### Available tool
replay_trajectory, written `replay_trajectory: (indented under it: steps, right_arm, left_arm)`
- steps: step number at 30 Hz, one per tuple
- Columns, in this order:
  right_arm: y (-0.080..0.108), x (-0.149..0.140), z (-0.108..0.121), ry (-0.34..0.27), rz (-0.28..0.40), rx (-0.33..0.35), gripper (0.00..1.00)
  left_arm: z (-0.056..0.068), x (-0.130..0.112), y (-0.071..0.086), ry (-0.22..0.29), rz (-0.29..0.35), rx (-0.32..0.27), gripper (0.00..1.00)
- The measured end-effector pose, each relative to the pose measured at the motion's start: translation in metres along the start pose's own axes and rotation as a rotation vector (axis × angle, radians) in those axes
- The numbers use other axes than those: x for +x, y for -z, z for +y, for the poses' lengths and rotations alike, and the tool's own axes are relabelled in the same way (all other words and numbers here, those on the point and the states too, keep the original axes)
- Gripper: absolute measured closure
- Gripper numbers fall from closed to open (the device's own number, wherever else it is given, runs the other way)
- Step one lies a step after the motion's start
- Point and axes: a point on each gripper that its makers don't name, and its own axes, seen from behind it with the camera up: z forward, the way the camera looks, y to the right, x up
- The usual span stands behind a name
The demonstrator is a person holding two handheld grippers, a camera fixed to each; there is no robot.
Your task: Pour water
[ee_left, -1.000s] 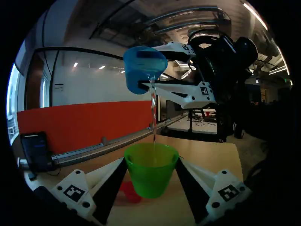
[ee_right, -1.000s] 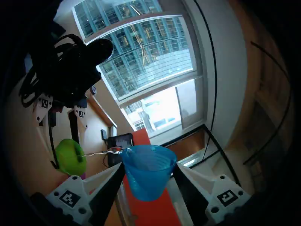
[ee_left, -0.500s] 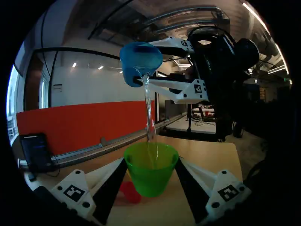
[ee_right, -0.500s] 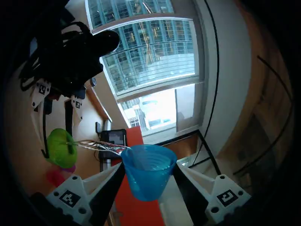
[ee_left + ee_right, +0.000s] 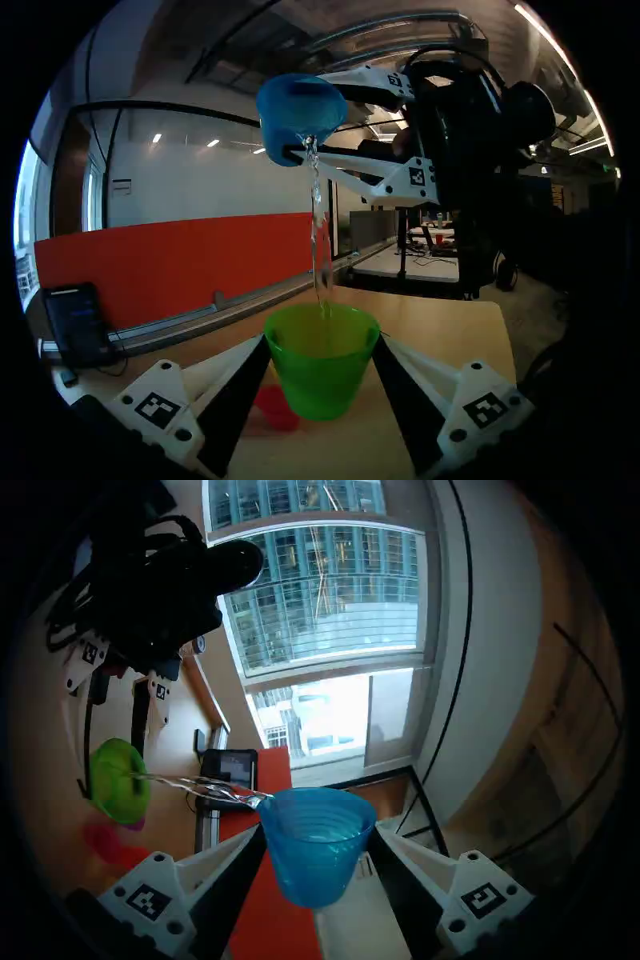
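Here we grip the green cup (image 5: 322, 376) upright at the table (image 5: 448, 328) in our left gripper (image 5: 320, 352), while our right gripper (image 5: 316, 840) clamps the tilted blue cup (image 5: 316, 864) higher up, its water (image 5: 318, 240) streaming into the green one.

Nothing legible appears anywhere. The left hand-held gripper (image 5: 320, 346) and the right hand-held gripper (image 5: 316, 832) bear black-and-white square markers (image 5: 156, 410), block patterns without letters or numbers. A small white notice (image 5: 124, 186) on the wall (image 5: 200, 184) is too small to read.
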Motion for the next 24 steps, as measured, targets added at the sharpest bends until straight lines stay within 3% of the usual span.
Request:
replay_trajectory:
  steps: [24]
  right_arm:
    - [-0.002, 0.012, 0.015, 0.170, 0.008, -0.027, 0.10]
  left_arm:
    - [0.001, -0.002, 0.001, 0.000, -0.001, -0.003, 0.13]
